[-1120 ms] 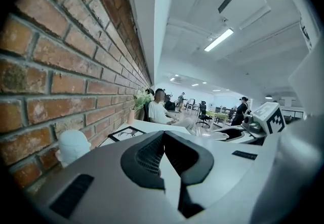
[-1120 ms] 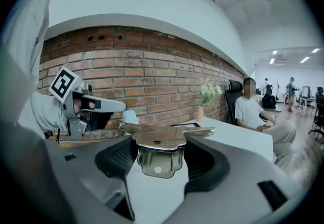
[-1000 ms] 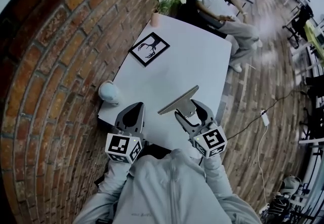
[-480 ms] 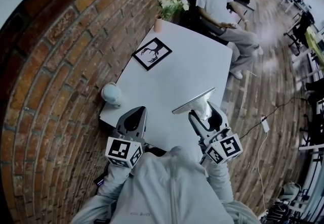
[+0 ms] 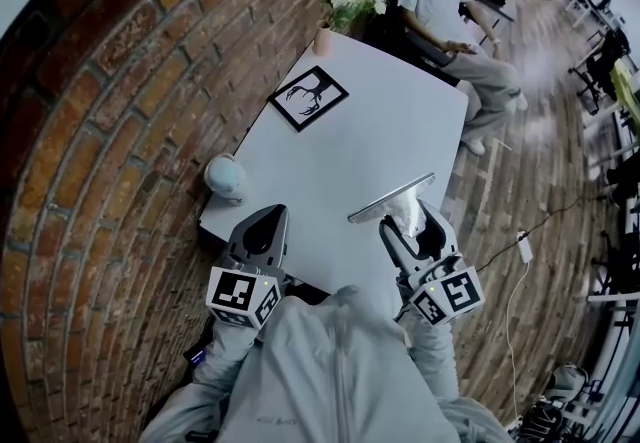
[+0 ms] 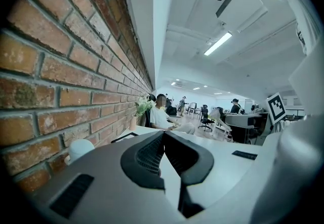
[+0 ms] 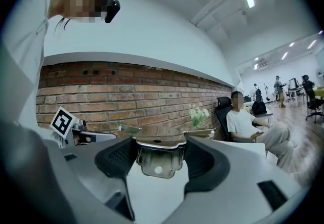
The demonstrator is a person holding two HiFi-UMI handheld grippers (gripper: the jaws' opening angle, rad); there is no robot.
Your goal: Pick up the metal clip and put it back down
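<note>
1. Since a second ago, the right gripper point(image 5: 404, 223) and the metal clip point(image 5: 392, 198) have shifted right, over the white table point(image 5: 385, 121).
2. Only the right gripper view shows its jaws pinching the clip.
3. Left gripper point(image 5: 266, 226): jaws pressed together, empty.

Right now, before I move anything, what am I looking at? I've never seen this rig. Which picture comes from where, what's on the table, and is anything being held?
There is no robot arm here: a person holds a two-jaw gripper in each hand. The head view looks down from a camera on that person's head. Each gripper view looks along one gripper's own jaws. The left gripper is shut and empty. The right gripper is clamped on the metal clip, which seems lifted off the white table. On the table are a framed black-and-white picture, a small pale round thing and, at the far end, a vase of flowers. Another person sits beyond it.
</note>
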